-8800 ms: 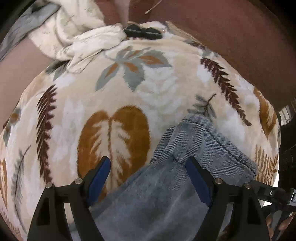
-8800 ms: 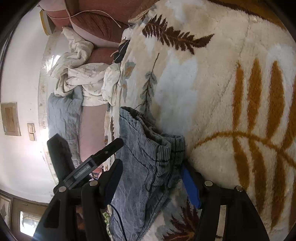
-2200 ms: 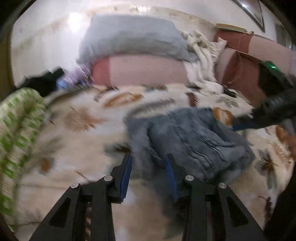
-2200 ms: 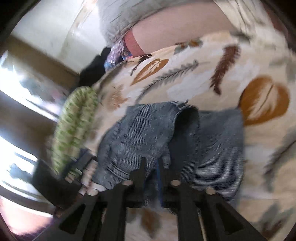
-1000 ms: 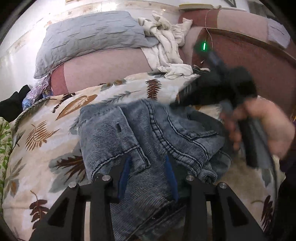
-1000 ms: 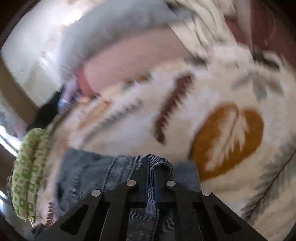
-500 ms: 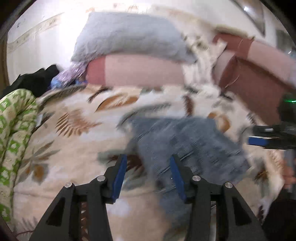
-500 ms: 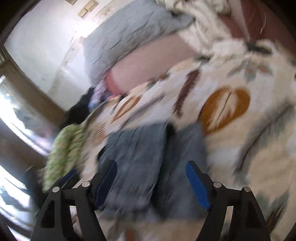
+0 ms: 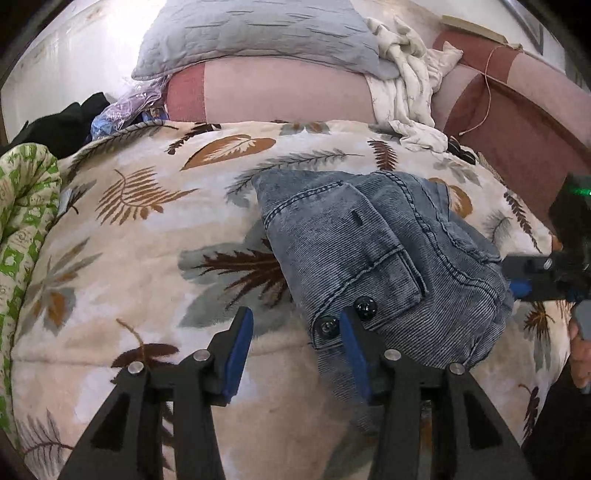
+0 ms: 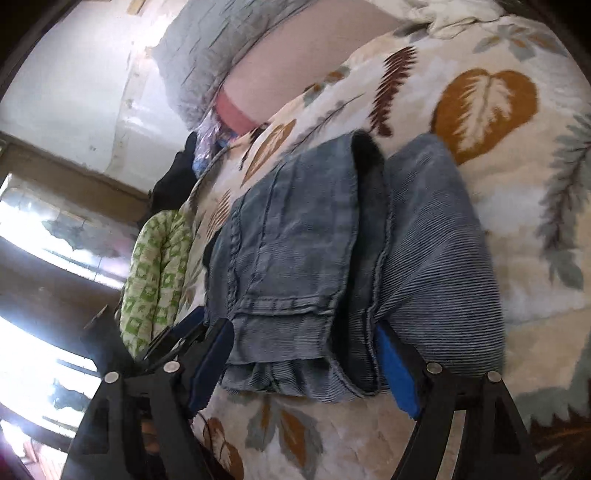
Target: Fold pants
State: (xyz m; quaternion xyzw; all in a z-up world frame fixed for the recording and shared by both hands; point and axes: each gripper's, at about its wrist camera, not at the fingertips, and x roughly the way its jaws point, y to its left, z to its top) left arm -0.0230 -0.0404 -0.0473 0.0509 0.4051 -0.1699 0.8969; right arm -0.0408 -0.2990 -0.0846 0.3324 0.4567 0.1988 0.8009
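Note:
The blue corduroy-denim pants [image 9: 376,254] lie folded in a compact stack on the leaf-patterned blanket [image 9: 140,236], waistband with two dark buttons toward me. My left gripper [image 9: 295,350] is open at the stack's near left corner, its right finger against the waistband edge, holding nothing. In the right wrist view the pants [image 10: 332,266] show as layered folds, and my right gripper [image 10: 306,362] is open with its fingers either side of the stack's near edge, not closed on it. The right gripper also shows at the right edge of the left wrist view [image 9: 535,280].
A grey pillow [image 9: 258,33] and a pink bolster [image 9: 280,92] lie at the head of the bed, with a crumpled white cloth [image 9: 410,85] beside them. A green patterned quilt roll [image 9: 22,206] sits at the left edge. A brown headboard [image 9: 517,122] runs along the right.
One second ago both grippers were shut on the pants. They have since opened and drawn back, and the pants now rest folded on the blanket.

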